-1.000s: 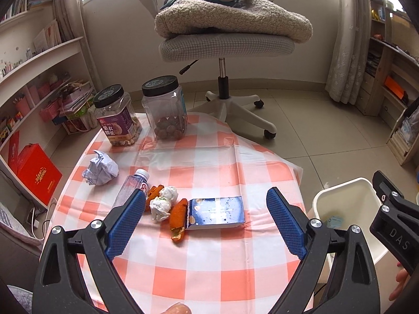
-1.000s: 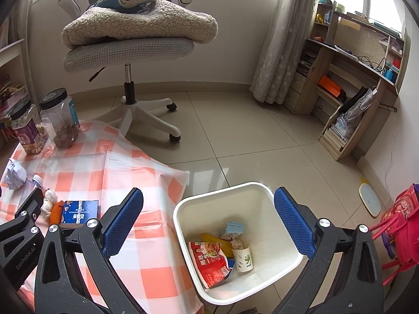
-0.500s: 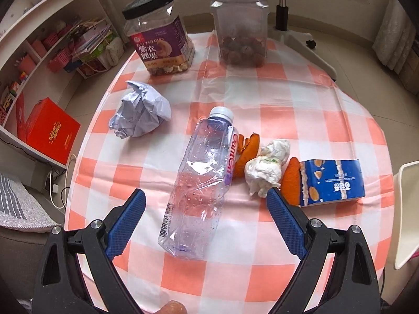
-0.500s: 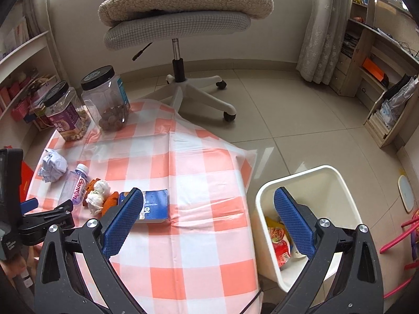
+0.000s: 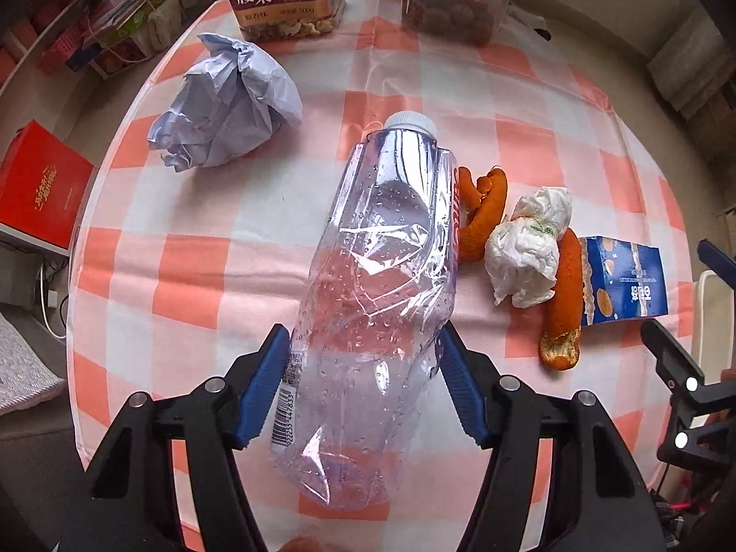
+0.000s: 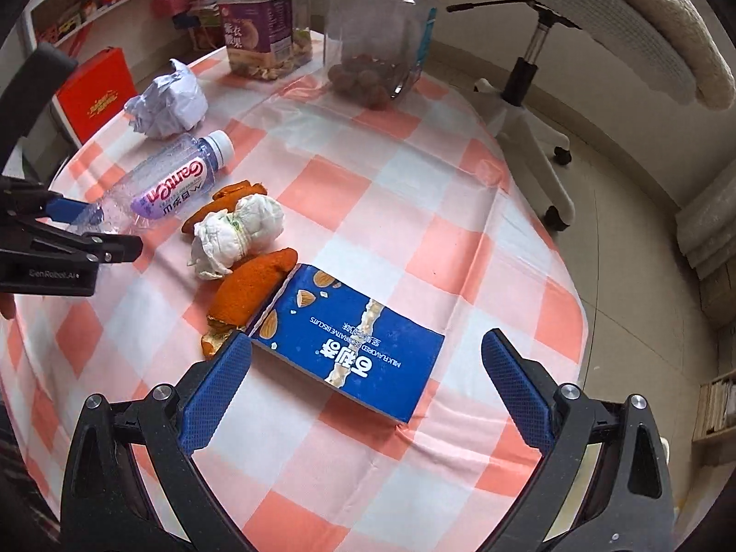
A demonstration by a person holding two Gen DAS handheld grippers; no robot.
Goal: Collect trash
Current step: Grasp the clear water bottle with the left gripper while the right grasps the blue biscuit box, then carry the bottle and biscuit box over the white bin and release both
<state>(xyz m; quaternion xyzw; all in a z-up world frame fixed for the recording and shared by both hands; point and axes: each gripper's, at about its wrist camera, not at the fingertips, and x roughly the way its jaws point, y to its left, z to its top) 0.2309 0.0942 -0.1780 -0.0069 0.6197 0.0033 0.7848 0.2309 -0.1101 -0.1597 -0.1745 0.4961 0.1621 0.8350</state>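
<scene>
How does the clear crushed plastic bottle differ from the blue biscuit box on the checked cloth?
The clear crushed plastic bottle is see-through and dented; the blue biscuit box is opaque and flat-sided. The left gripper has closed on the bottle, while the right gripper is open around the box, touching nothing. Both lie flat on the checked cloth.

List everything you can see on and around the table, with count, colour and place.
plastic bottle: 1, clear, lying mid-table between left tongs' pads
paper ball: 1, pale blue-white, far left
peel pieces: 2, orange, beside tissue
tissue wad: 1, white, between peels
biscuit box: 1, blue, near right edge
jars: 2, clear, black lids, far edge
tablecloth: 1, orange-white check
office chair: 1, behind table
left tongs: closed on bottle
right tongs: open over box
</scene>
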